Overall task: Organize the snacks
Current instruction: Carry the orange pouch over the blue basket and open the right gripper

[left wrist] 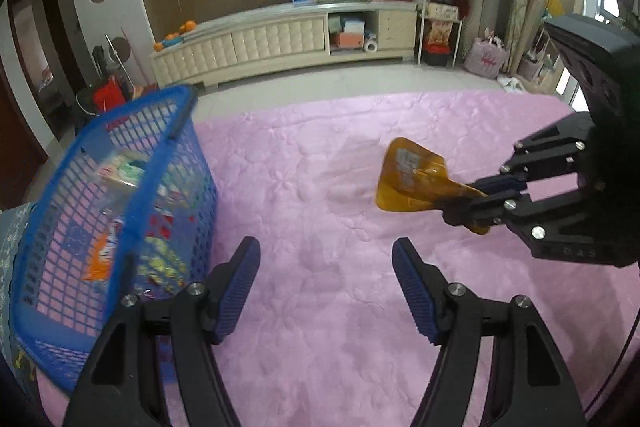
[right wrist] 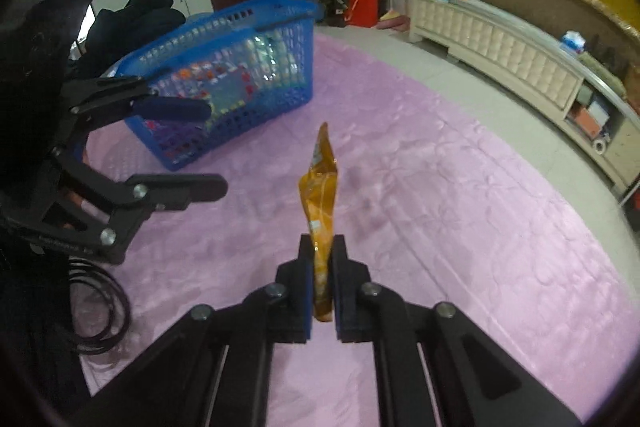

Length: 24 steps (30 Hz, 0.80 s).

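A blue plastic basket (left wrist: 192,163) (right wrist: 280,11) holding several snack packets sits on a pink blanket at the left. My right gripper (right wrist: 322,247) (left wrist: 472,205) is shut on an orange snack packet (right wrist: 322,187) (left wrist: 412,175) and holds it above the blanket, to the right of the basket. My left gripper (left wrist: 326,291) (right wrist: 208,147) is open and empty, low over the blanket just right of the basket.
The pink blanket (left wrist: 320,187) (right wrist: 440,207) covers the work surface. A cream cabinet (left wrist: 280,43) (right wrist: 500,35) stands beyond on the tiled floor. A black coiled cable (right wrist: 100,307) lies at the blanket's left edge.
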{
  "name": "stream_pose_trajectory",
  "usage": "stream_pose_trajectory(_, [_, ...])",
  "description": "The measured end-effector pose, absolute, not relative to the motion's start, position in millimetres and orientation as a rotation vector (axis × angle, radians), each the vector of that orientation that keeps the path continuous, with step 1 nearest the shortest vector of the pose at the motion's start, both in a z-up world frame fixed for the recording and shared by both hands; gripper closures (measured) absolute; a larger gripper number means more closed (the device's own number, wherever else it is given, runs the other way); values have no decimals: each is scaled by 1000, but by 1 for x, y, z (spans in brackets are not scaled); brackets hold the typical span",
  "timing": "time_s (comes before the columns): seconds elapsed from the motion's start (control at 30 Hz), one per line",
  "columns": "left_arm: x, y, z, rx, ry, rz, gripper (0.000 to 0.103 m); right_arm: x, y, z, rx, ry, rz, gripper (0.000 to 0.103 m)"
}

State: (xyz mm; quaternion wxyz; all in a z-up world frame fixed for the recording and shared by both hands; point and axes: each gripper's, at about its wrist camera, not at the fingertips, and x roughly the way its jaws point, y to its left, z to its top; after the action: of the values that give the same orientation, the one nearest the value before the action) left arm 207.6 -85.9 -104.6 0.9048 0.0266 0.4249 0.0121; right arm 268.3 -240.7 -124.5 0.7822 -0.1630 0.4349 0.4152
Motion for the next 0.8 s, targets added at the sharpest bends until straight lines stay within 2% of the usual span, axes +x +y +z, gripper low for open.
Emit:
stream_pose_trajectory(0.4, [149, -59, -32, 42, 728, -14, 36, 190, -220, -36, -249, 802, 778, 92])
stream_pose_trajectory(0.8, [115, 8, 8, -40, 669, -8, 30, 168, -173, 7, -76, 719, 722, 92])
